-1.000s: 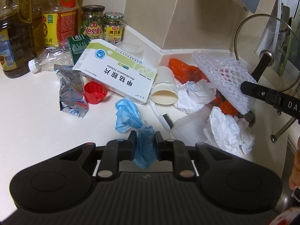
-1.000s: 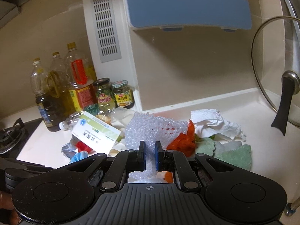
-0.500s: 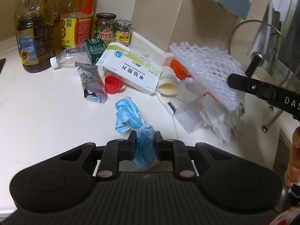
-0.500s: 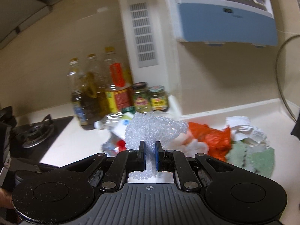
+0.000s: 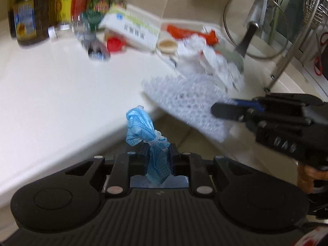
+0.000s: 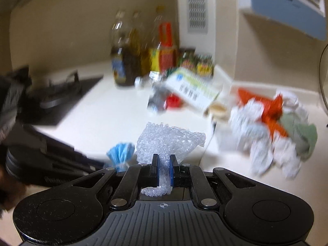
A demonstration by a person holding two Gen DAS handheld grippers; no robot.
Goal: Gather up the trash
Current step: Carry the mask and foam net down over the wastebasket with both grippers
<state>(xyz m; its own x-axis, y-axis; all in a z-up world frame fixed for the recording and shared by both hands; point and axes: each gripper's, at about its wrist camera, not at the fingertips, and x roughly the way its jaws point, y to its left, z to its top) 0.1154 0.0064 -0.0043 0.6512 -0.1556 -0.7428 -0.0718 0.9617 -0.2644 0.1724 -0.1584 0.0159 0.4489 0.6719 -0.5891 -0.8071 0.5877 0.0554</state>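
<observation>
My left gripper (image 5: 157, 148) is shut on a crumpled blue face mask (image 5: 141, 127), held just past the front edge of the white counter (image 5: 51, 94). My right gripper (image 6: 164, 158) is shut on a sheet of clear bubble wrap (image 6: 168, 139), also lifted near the counter edge; in the left wrist view the bubble wrap (image 5: 184, 100) hangs from the right gripper (image 5: 217, 108) at the right. The blue mask (image 6: 121, 149) shows beside the wrap in the right wrist view. More trash lies on the counter: a white medicine box (image 5: 131, 30), crumpled tissues (image 5: 207, 59), an orange bag (image 5: 184, 30), a paper cup (image 5: 167, 45).
Oil bottles (image 6: 127, 65) and jars (image 6: 194, 63) stand at the back against the wall. A gas hob (image 6: 57, 100) is at the left. A glass pot lid (image 5: 254, 24) leans at the right beside a dish rack (image 5: 315, 4). Floor tiles (image 5: 184, 131) show below the counter edge.
Both grippers have drawn back from the trash pile toward the counter's front edge, the left carrying the blue mask and the right the bubble wrap. The pile now lies farther away.
</observation>
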